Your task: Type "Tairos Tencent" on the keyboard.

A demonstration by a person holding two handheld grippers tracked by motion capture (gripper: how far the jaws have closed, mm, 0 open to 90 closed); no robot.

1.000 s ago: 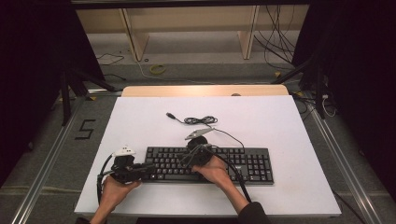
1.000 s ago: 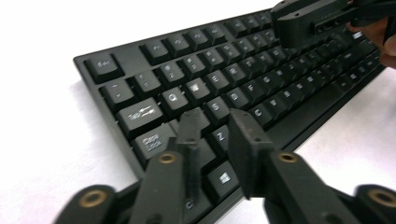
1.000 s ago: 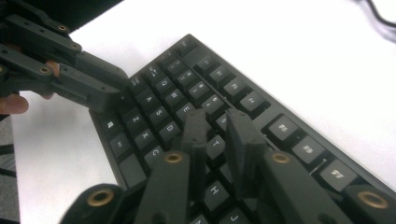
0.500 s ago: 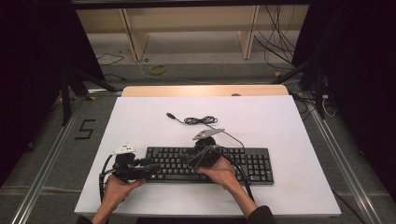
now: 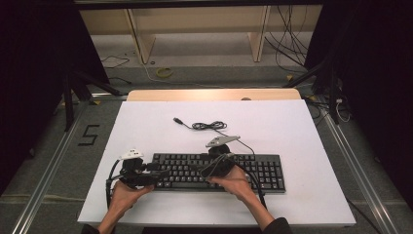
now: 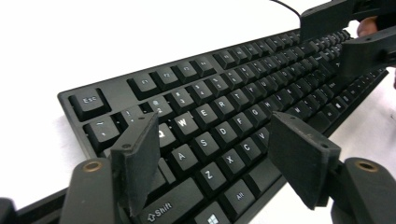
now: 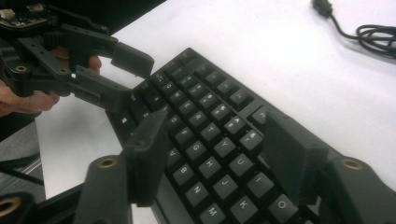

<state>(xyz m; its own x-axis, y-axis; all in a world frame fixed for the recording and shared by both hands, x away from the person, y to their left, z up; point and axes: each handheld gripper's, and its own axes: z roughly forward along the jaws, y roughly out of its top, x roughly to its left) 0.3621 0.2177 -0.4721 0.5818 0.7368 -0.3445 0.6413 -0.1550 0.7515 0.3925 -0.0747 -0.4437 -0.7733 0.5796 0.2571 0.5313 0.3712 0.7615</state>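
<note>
Lying lengthwise near the front edge of one white table (image 5: 292, 126) is one black keyboard (image 5: 263, 168), its cable (image 5: 209, 126) coiled loosely on the bare surface just behind it. Two hand-held grippers hover over the keys. The left gripper (image 5: 155, 171) sits over the keyboard's left end, held by the person's left hand (image 5: 127, 192); in the left gripper view its two black jaws stand wide apart above the letter keys, having just been opening, with nothing clamped between them. The right gripper (image 5: 203, 170) is over the middle of the keyboard, held by the right hand (image 5: 234, 181); its two jaws also stand wide apart, having just been opening, gripping nothing. The two grippers point toward each other, near but apart.
</note>
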